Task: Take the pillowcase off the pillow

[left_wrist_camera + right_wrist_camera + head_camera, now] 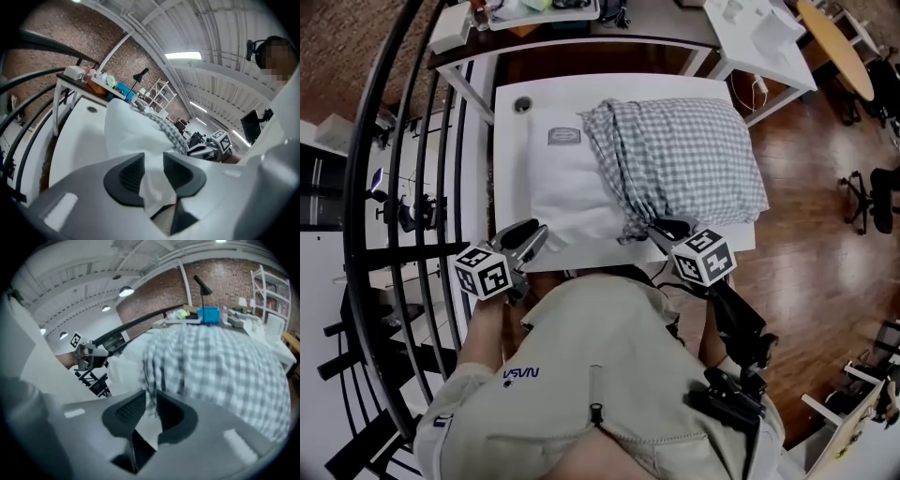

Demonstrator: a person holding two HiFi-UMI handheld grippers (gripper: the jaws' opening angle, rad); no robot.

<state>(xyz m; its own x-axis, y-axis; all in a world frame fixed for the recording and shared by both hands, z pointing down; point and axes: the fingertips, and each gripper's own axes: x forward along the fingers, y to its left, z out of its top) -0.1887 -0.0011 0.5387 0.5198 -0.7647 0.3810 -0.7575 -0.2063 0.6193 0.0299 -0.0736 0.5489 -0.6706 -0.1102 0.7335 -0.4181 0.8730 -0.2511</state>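
The white pillow (558, 187) lies flat on the desk (508, 169), left half bare, right half inside the bunched-up grey checked pillowcase (694, 155).

We see a grey-and-white checked pillowcase (684, 150), a plain white pillow (562, 192), a white table (510, 150) and a brown wooden floor (825, 234).

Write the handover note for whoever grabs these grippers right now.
Left tongs: slightly apart, with the near corner of the white pillow between them; the grip looks loose.
Right tongs: slightly apart, with the bunched edge of the checked pillowcase between them; also loose.
Both things lie on the white table.
Done: the pillow is bare on the left half in the head view.
Left: probably tighten both grips, hold the pillow, and pull the pillowcase off the covered half.
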